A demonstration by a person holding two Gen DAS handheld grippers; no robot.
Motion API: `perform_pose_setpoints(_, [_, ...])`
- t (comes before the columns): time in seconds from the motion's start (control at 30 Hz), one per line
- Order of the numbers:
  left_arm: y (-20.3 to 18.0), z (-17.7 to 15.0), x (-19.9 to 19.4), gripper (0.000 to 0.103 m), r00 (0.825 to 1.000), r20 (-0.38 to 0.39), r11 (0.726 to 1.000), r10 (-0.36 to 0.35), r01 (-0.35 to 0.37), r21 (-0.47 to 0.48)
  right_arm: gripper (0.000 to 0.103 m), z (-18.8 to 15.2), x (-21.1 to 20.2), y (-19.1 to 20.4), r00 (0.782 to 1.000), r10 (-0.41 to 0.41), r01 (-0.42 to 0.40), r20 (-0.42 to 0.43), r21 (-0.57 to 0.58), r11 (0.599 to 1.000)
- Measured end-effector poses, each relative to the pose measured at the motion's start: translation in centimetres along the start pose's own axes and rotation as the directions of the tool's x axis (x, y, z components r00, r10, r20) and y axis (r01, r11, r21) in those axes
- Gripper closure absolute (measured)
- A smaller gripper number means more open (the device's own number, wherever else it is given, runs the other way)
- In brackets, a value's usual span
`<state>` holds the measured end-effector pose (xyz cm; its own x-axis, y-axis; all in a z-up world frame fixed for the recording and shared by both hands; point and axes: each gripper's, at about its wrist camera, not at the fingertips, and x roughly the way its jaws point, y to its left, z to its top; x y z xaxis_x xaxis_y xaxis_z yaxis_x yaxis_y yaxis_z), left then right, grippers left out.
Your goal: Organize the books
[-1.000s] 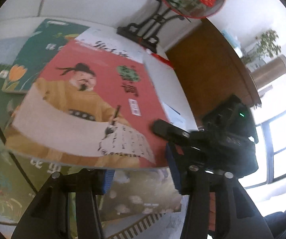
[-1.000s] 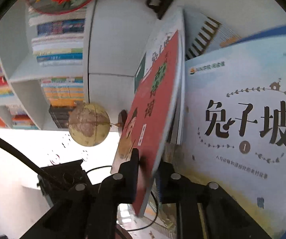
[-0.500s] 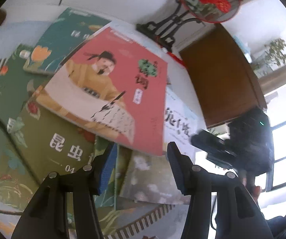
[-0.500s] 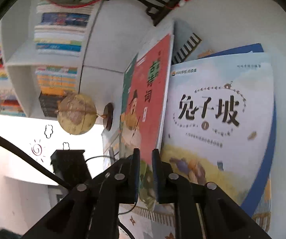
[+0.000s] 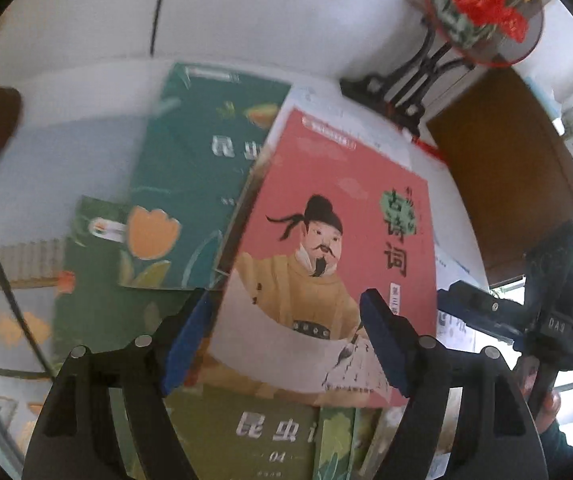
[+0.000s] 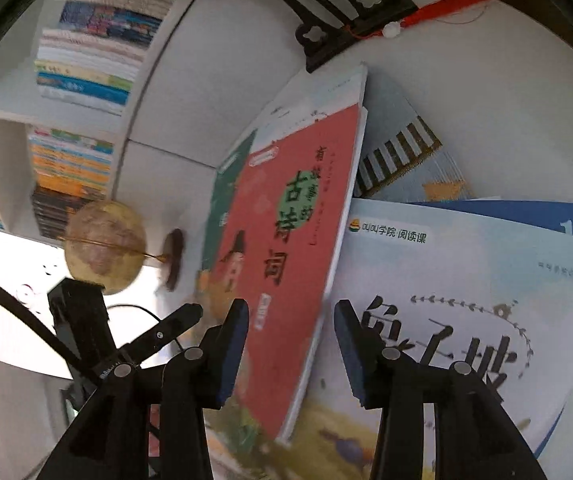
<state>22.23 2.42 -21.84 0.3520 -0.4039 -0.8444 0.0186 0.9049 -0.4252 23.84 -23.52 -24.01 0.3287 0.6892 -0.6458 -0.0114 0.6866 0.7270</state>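
Observation:
A red book (image 5: pixel 326 248) with a yellow-robed poet on its cover lies on top of a spread of books on the white table (image 5: pixel 246 32). My left gripper (image 5: pixel 284 340) hovers over the book's near end. Its jaws are opening wide, and the blue pads (image 5: pixel 186 340) stand clear of the cover. In the right wrist view the red book (image 6: pixel 286 240) has its long edge between the fingers of my right gripper (image 6: pixel 292 346). Those jaws are opening too, with a gap on both sides of the book. The right gripper's finger (image 5: pixel 482 312) also shows at the right of the left wrist view.
A teal book (image 5: pixel 190 184), a green tulip book (image 5: pixel 98 280) and an olive book (image 5: pixel 246 432) lie under the red one. A pale blue book (image 6: pixel 466 300) lies beside it. A fan ornament on its black stand (image 6: pixel 338 12), a globe (image 6: pixel 104 248), bookshelves (image 6: pixel 78 80) and a brown cabinet (image 5: pixel 506 176) surround the table.
My right gripper was shut on the red book's edge and has now let go. The book has settled onto the pile. My left gripper moved in over it and its jaws widened.

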Motion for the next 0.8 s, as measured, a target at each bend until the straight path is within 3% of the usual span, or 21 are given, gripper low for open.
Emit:
perform_pose_setpoints(0.1, [-0.6,-0.5,0.5,0.028,1.000,0.007,1.000,0.008,-0.008,-0.009,0.060,-0.6,0.7,0.3,1.000,0.014,-0.014,0.011,-0.017,1.000])
perform_pose_setpoints(0.2, [-1.4,-1.4,0.4,0.028,0.999,-0.030,1.000,-0.029,0.029,-0.008,0.057,-0.9,0.3,0.1,1.000,0.017,-0.017,0.022,-0.018,1.000])
perform_pose_setpoints(0.3, [-3.3,-3.5,-0.4,0.028,0.997,-0.047,0.998,-0.065,0.067,0.022,0.057,-1.1,-0.7,-1.5,0.996,0.091,-0.090,-0.012,0.047,0.995])
perform_pose_setpoints(0.4, [-4.8,-5.4,-1.1,0.028,0.994,-0.055,0.994,-0.095,0.097,0.043,0.057,-2.0,-2.7,-2.4,0.988,0.150,-0.149,-0.026,0.037,0.988])
perform_pose_setpoints(0.47, [-5.1,-5.8,-0.9,0.020,0.990,-0.063,0.990,-0.130,0.133,0.055,0.057,-2.4,-4.0,-2.6,0.976,0.216,-0.215,-0.017,0.029,0.976])
perform_pose_setpoints(0.57, [-4.3,-5.1,0.5,0.019,0.985,-0.066,0.987,-0.158,0.160,0.029,0.058,-1.6,-3.8,-3.4,0.938,0.348,-0.346,-0.010,0.082,0.935])
perform_pose_setpoints(0.6, [-4.2,-4.7,1.2,0.019,0.986,-0.066,0.987,-0.155,0.157,0.030,0.060,-1.0,-3.1,-3.7,0.939,0.344,-0.342,-0.002,0.098,0.935])
perform_pose_setpoints(0.7, [-4.4,-4.2,1.4,0.020,0.990,-0.054,0.991,-0.129,0.131,0.038,0.083,-0.4,-1.6,-3.3,0.971,0.237,-0.235,-0.016,0.066,0.970])
perform_pose_setpoints(0.8, [-4.9,-4.5,0.8,0.024,0.993,-0.005,0.991,-0.119,0.119,0.060,0.091,-0.9,-2.0,-1.3,0.990,0.142,-0.141,0.010,-0.046,0.989])
